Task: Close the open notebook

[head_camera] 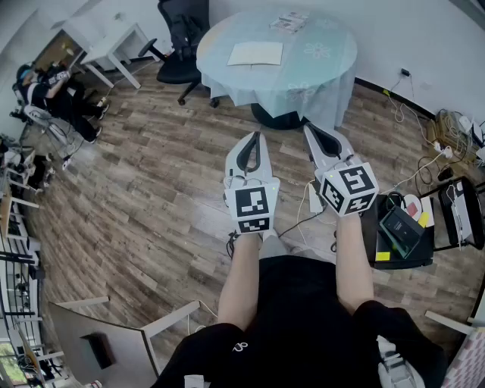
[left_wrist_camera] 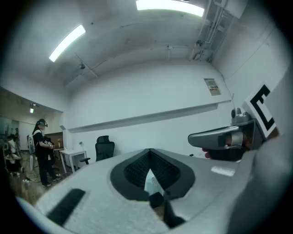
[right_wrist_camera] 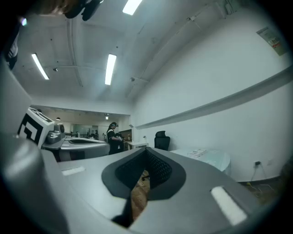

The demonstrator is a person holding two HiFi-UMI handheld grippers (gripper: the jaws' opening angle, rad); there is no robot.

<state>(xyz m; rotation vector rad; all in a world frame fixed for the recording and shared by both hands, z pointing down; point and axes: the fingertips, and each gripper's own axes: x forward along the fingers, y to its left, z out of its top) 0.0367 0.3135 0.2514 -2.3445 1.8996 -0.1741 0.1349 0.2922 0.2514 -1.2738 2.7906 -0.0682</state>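
Note:
The open notebook (head_camera: pixel 256 53) lies flat, pale pages up, on the round table with a light blue cloth (head_camera: pixel 326 57) at the far side of the room. Both grippers are held level in front of the person, well short of the table. My left gripper (head_camera: pixel 253 138) is shut and holds nothing. My right gripper (head_camera: pixel 309 129) is beside it, jaws together and empty. In the left gripper view the jaws (left_wrist_camera: pixel 150 151) meet at the tip. In the right gripper view the jaws (right_wrist_camera: pixel 147 151) also meet, with the table (right_wrist_camera: pixel 210 160) beyond them to the right.
A printed booklet (head_camera: pixel 289 21) lies at the table's far edge. A black office chair (head_camera: pixel 178 45) stands left of the table, and a white desk (head_camera: pixel 106 38) further left. A seated person (head_camera: pixel 45 87) is at the far left. Cables and a black crate (head_camera: pixel 402 231) are on the right.

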